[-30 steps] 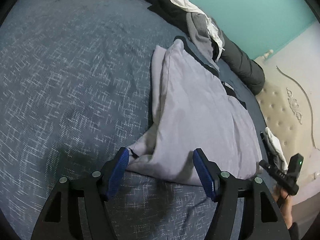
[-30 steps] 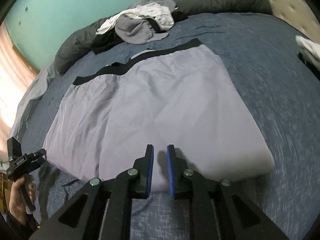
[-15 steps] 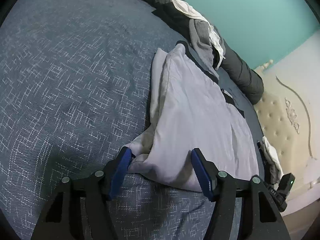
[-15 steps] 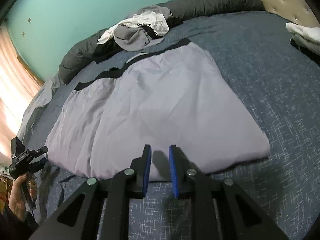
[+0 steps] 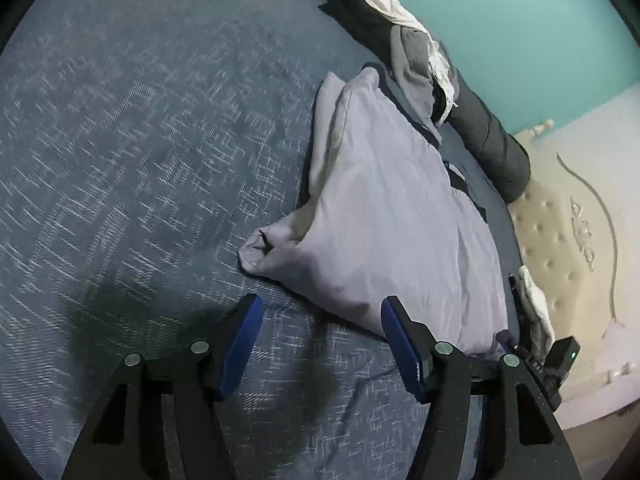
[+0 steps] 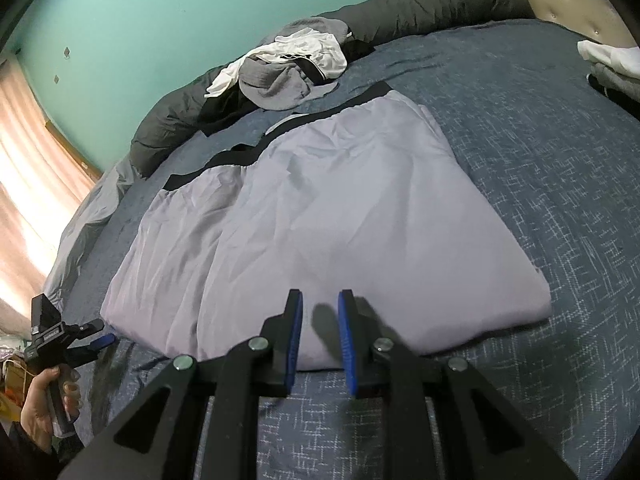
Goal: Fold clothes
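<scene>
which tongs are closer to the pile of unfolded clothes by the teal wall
Neither clearly: both tongs sit at the near hem of the lilac garment, with the pile beyond its black waistband. The right tongs overlap the hem mid-width; the left tongs hover just short of its corner.

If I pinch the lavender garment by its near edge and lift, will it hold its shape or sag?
Probably sag: the lavender garment lies limp with soft creases, and its corner is crumpled. It looks thin, so likely light. The folded layers may slide apart, since nothing pins them; both the left claw and the right claw are open and grip nothing.
</scene>
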`<state>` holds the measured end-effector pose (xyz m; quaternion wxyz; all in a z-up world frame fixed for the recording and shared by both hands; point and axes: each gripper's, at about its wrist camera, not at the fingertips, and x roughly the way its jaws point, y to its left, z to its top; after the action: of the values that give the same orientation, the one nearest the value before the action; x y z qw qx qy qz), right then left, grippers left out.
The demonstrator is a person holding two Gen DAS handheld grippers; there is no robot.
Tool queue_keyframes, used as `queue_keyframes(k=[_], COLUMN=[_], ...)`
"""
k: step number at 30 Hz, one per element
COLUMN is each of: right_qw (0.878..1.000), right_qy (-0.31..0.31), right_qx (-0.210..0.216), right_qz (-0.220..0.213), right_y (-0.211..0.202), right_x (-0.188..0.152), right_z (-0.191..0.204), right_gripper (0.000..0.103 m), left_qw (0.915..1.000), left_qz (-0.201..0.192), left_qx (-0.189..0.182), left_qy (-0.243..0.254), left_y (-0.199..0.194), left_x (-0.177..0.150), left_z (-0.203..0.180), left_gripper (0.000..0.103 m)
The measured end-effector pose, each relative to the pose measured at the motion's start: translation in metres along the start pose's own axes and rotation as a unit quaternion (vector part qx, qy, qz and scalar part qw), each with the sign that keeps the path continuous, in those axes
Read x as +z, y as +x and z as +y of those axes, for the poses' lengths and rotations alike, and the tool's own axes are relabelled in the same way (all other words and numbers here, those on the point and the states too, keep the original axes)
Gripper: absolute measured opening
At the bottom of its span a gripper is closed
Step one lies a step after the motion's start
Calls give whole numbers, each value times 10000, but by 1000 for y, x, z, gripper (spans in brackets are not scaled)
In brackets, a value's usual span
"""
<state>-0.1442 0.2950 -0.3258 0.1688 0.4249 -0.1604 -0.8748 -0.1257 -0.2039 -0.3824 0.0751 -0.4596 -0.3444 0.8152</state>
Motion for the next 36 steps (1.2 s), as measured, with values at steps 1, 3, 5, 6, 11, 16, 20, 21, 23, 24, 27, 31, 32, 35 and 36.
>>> queue_keyframes(k=[1,3,5,6,11,16,20,21,23,24,27,31,32,35,36], right_qw=[10000,10000,10000,9999,9998,9996,9993,9992,9990,9989,9986,9980,9978,9971,9968], right_qy=[13,45,72,87,165,225,270,282,328,354,421,525,552,645,684], right_qx=[16,40,48,56,102,146,190,200,209,212,195,171,165,145,135], right_qz=[-5,-23,-39,-42,-90,-129,-172,-185,-214,-225,-255,-317,-332,-381,-397], right_y=[0,-2,-3,-3,-5,-8,-12,-13,-16,-18,-21,-29,-31,-37,-40], right_x=[0,1,2,2,6,9,11,11,12,13,13,15,15,16,17], right_z=[0,-2,-4,-5,-10,-13,-15,-16,-18,-20,-26,-36,-39,-48,-52], right_gripper=[17,17,17,17,17,17,17,17,17,17,17,17,17,17,17], left_qw=[10000,9999,9998,9998,9996,9993,9986,9983,9970,9962,9938,9880,9860,9789,9763], left_qz=[-39,-110,-162,-168,-234,-364,-504,-539,-673,-744,-789,-744,-732,-639,-571], left_qx=[-8,17,10,7,74,12,-5,-9,-92,-128,-346,-545,-594,-726,-758], left_qy=[-53,-96,-124,-134,-160,-77,152,210,360,433,709,1241,1374,1798,1947], left_y=[3,7,11,13,18,12,6,4,-4,-7,-13,-7,-6,4,12], left_x=[2,8,14,16,24,23,26,26,30,31,34,36,36,34,30], left_z=[1,2,2,2,3,-3,-22,-27,-43,-52,-90,-154,-170,-221,-240], left_gripper=[66,66,66,64,39,17,10,9,8,8,7,7,7,7,7])
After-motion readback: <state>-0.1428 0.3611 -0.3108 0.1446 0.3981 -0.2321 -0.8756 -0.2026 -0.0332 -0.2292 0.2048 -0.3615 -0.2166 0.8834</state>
